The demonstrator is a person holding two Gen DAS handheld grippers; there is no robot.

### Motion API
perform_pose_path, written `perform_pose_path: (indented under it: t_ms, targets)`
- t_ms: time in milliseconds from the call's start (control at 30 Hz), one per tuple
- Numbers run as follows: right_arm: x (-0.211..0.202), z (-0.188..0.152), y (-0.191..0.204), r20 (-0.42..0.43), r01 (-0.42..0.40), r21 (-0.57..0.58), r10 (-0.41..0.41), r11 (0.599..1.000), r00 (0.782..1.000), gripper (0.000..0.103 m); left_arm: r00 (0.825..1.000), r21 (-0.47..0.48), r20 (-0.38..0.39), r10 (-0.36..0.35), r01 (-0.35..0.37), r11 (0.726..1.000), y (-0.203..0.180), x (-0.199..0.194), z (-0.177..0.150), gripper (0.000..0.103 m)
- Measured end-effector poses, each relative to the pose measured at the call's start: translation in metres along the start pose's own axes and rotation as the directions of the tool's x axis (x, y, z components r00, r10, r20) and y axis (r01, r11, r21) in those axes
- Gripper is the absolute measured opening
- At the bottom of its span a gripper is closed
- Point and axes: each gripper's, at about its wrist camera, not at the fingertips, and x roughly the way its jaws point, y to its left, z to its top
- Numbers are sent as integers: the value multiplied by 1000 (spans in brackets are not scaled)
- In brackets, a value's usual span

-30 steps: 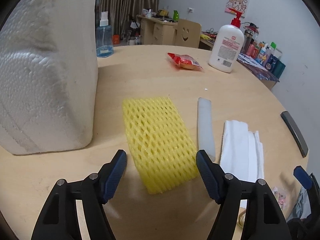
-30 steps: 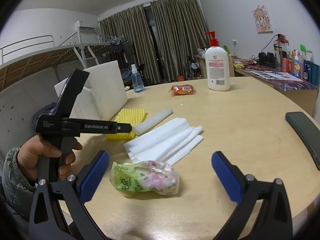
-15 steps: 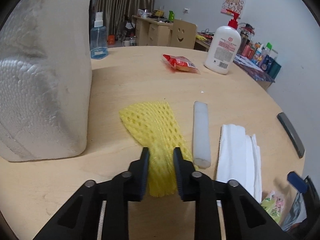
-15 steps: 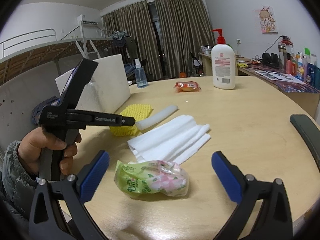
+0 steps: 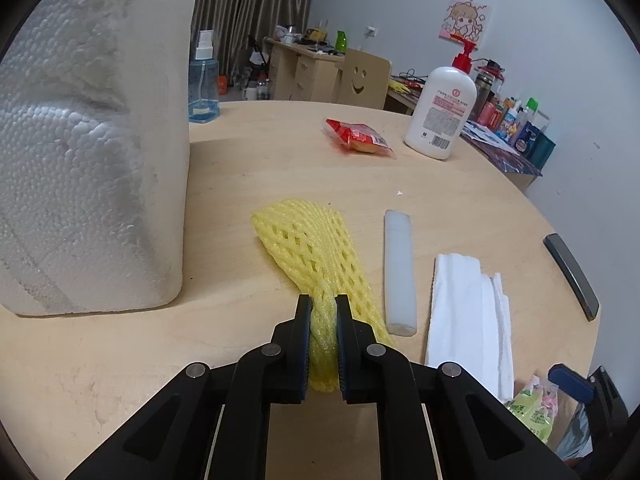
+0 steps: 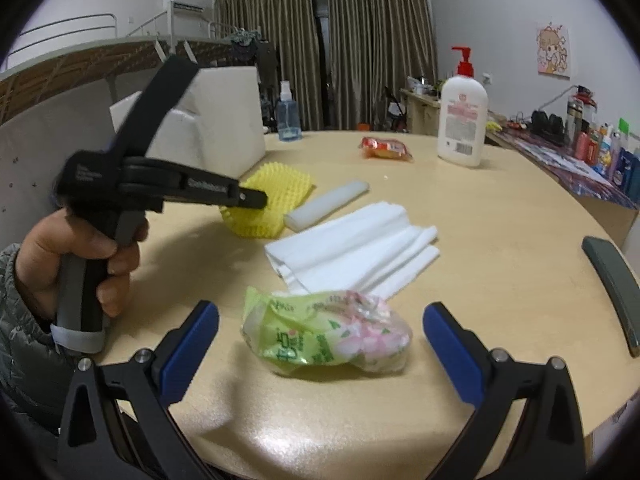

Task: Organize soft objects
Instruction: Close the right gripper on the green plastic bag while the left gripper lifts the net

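My left gripper (image 5: 323,312) is shut on the near end of a yellow foam net (image 5: 312,248), which is bunched between the pads and lies on the round wooden table (image 5: 260,160). The net also shows in the right wrist view (image 6: 276,192), with the left gripper (image 6: 256,198) on it. A white foam stick (image 5: 398,272) and folded white foam sheets (image 5: 468,312) lie to its right. My right gripper (image 6: 320,320) is open, its fingers either side of a green and pink tissue pack (image 6: 328,332) on the table.
A large white styrofoam block (image 5: 88,152) stands at the left. A blue spray bottle (image 5: 204,80), a red snack packet (image 5: 360,138) and a white pump bottle (image 5: 442,112) stand farther back. A dark flat object (image 6: 612,276) lies near the right table edge.
My left gripper has closed from wide open onto the yellow net, squeezing its near end narrow. The right gripper has edged closer to the tissue pack.
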Motion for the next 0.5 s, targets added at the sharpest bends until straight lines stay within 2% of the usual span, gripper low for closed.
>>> perform_pose_path:
  t_ms: [267, 400, 500]
  targets:
    - [3, -2, 6, -26, 51, -1, -51, 999, 998, 101, 1000, 6, 12, -15, 15, 1000, -1, -4, -2, 12]
    - [5, -3, 6, -39, 61, 11, -60, 998, 997, 84, 1000, 0, 13, -18, 18, 1000, -1, -4, -3, 12]
    - [6, -5, 6, -49, 64, 17, -63, 998, 997, 80, 1000, 4, 15, -21, 20, 1000, -2, -5, -3, 12]
